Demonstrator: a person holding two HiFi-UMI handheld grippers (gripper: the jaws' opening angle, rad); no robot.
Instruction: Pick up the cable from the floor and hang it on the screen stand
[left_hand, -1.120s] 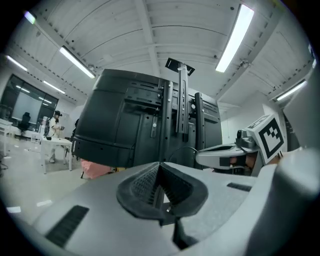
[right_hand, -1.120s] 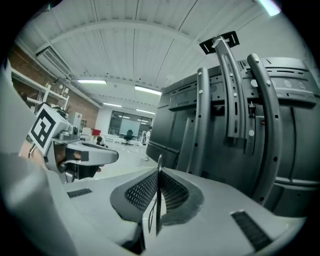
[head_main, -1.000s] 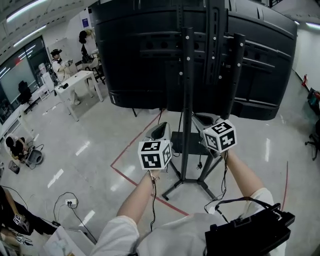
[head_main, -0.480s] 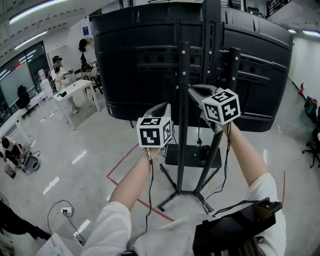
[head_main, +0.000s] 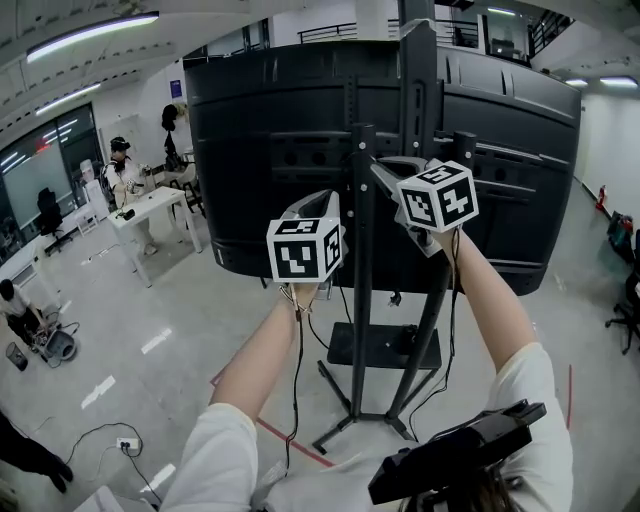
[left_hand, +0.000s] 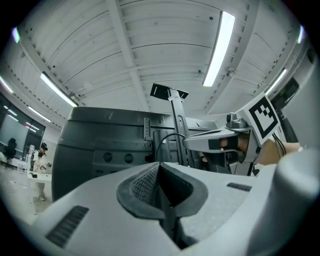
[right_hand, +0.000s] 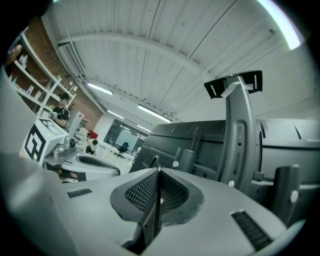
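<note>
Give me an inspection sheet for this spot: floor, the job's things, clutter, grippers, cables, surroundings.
Surface: pale glossy floor, red tape line near the stand's feet.
Job's things: cable up at the screen stand, arching between the two grippers; apparently not yet hung.
Clutter: power strip on the floor, left.
Grippers: left gripper shut on the cable; right gripper likewise.
Cables: thin leads trail down along both forearms.
Surroundings: white table with a person beside it; ceiling strip lights.
</note>
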